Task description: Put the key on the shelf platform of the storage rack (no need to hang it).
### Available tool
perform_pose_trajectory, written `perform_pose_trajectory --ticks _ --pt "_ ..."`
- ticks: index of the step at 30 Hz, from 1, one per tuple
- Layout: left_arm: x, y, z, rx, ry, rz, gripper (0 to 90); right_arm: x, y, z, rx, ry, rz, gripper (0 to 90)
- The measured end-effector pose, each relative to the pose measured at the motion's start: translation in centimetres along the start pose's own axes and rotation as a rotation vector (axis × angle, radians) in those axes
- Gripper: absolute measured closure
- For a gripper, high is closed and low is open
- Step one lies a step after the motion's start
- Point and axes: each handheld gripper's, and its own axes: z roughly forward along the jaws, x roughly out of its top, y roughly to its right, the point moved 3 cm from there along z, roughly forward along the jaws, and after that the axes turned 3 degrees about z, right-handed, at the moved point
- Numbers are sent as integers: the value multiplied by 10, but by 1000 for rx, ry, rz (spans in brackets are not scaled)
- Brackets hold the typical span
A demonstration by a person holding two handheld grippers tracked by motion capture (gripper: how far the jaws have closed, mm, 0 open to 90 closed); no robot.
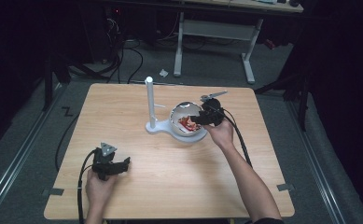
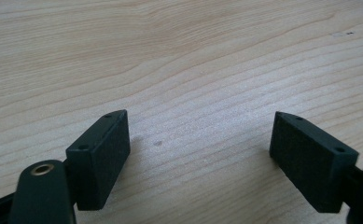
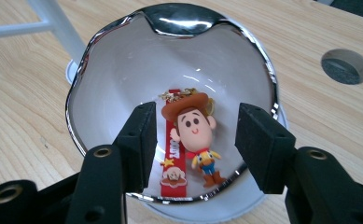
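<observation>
A: Eyes on the cowboy keychain [image 3: 195, 140], lying flat on the floor of the bowl [image 3: 123, 60], directly between the right gripper [image 3: 195, 149]'s jaws and just below their tips.

B: Gripped yet?

A: No. The jaws are spread wide, one on each side of the figure, gaps showing both ways. I'd call it early going: the approach looks finished, but the closing and the lift are both left to do.

B: How's it lying?

A: Long axis runs straight up the gap between the jaws, hat toward the far rim, boots toward the gripper. The red strap [image 3: 174, 161] lies alongside, next to the left-hand jaw.

B: And beyond the bowl?

A: A white stand [image 1: 150, 105] with a peg rises just past it, sharing its base. Perhaps the keychain's destination, though that's my guess.

B: The other hand?

A: The left gripper [image 2: 200, 154] sits well apart, low over the bare wooden surface [image 2: 193, 56], jaws parted, nothing between them.
</observation>
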Motion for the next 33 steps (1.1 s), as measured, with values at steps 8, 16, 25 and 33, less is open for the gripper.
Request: perform_pose_trajectory --ticks 8,16,25,33 --pt "0 0 0 0 0 0 207 -7 10 -23 -19 58 6 492" --pt "0 0 0 0 0 0 207 -9 13 -46 -20 100 -6 481" --pt "0 0 0 2 2 -1 207 -18 27 -62 -18 133 50 470" --pt "0 0 0 0 1 3 207 -22 33 -80 -28 148 92 475"
